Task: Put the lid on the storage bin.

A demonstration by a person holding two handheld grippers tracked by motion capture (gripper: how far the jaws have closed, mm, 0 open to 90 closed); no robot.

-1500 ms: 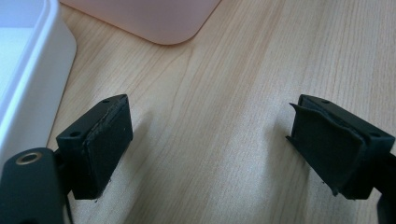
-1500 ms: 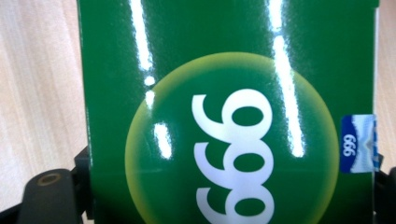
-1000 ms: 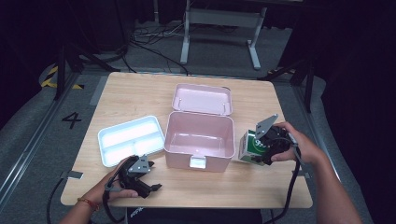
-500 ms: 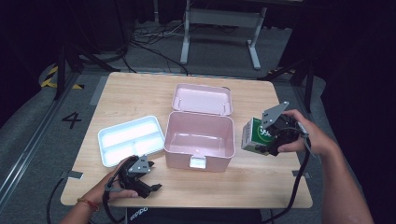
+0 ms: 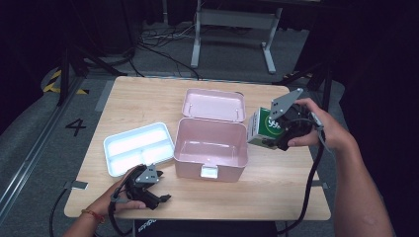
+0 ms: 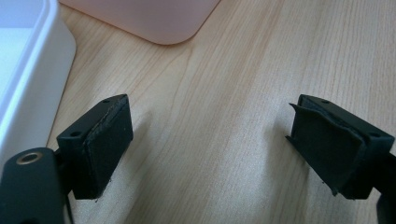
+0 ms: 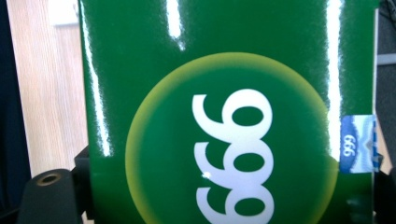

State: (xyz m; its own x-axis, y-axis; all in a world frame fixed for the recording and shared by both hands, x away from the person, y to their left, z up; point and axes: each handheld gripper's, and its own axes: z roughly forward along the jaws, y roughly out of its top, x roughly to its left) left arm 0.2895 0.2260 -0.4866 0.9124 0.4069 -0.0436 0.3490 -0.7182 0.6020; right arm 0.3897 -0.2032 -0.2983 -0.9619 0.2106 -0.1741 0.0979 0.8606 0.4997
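A green box with white sides and a "999" mark (image 5: 266, 126) hangs in the air just right of the open pink case (image 5: 211, 148), beside its right wall. My right gripper (image 5: 276, 133) is shut on this box. In the right gripper view the glossy green face (image 7: 229, 112) is close up and hides the jaws almost wholly. My left gripper (image 5: 159, 193) rests on the table near the front edge, in front of the white tray (image 5: 138, 148). Its jaws stand open, with bare wood between the pads (image 6: 107, 144).
The pink case's lid (image 5: 213, 104) lies open toward the far side. The white two-part tray sits left of the case, and its rim (image 6: 42, 79) shows beside my left jaw. A cable trails from the right gripper over the table's front right (image 5: 311, 182).
My right gripper has lifted the green box off the table, up and slightly toward the pink case. The left gripper has stayed in place.
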